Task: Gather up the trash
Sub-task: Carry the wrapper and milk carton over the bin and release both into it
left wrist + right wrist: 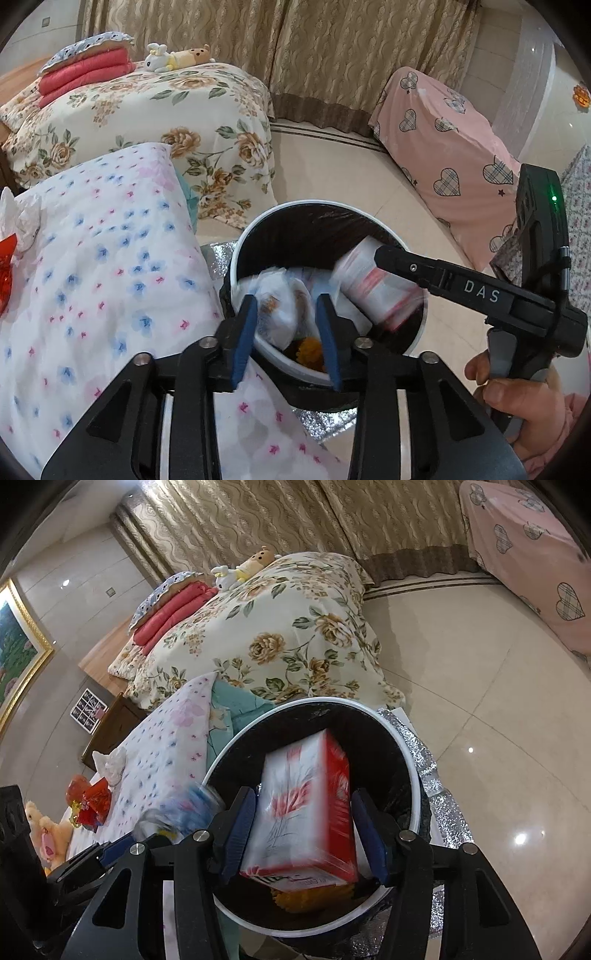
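Hovering over black-lined trash bin (413, 334): left hand-held gripper (286, 336) part open, blurred white wrapper (275, 306) loose between pads. Right hand-held gripper (301, 836) wider; blurred red-white tissue pack (306, 812) between pads, grip unclear.

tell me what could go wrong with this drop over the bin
The pack, loose between the right tongs, looks wide for the bin; it may catch the rim and tip out. The light wrapper between the left tongs sits near the bed-side rim and could drift onto the bedcover.
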`<state>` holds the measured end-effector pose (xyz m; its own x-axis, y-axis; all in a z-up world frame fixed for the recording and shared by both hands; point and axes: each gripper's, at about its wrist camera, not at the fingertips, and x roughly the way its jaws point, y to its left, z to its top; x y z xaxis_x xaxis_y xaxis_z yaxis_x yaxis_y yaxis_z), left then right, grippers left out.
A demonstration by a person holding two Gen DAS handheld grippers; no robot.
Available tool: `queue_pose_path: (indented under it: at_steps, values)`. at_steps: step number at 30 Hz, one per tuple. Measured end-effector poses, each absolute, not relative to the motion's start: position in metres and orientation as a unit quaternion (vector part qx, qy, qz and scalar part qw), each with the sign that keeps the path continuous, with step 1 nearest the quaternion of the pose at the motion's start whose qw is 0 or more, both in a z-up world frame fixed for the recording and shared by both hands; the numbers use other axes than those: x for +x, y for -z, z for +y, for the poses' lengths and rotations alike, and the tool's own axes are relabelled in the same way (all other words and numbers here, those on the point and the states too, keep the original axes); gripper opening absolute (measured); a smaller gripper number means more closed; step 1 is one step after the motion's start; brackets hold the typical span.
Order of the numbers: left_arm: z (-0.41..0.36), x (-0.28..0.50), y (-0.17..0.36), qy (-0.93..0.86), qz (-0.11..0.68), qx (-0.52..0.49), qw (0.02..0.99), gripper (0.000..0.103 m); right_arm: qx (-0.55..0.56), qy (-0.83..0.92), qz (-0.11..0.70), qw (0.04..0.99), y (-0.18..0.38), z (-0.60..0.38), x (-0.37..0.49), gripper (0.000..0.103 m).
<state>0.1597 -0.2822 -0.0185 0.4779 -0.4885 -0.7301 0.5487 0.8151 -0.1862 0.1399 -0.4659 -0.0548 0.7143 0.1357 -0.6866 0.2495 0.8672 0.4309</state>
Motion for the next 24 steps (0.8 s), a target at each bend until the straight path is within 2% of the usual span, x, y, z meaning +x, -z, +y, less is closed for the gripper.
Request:
queue_pose_path:
  at_steps: [1,5,9,11,24]
  values:
    - [-0.281,0.159,0.018,0.301,0.412,0.035,0.86,0.042,0.258,0.032,0.376,0.889,0.055,-0.466,0.139,0.058]
    - [-0.271,0.156,0.018,0.296,0.412,0.026,0.861,0.044,0.264,0.031,0.371,0.89,0.052,-0.464,0.134,0.066]
    - [-0.251,0.152,0.019,0.282,0.416,0.01,0.865,0.048,0.268,0.023,0.367,0.891,0.047,-0.455,0.131,0.07]
    - [-0.239,0.15,0.019,0.271,0.414,0.001,0.869,0.051,0.269,0.016,0.365,0.891,0.045,-0.448,0.129,0.077]
    - [-0.152,0.14,0.027,0.204,0.413,-0.05,0.886,0.052,0.252,-0.044,0.363,0.896,0.035,-0.381,0.13,0.079]
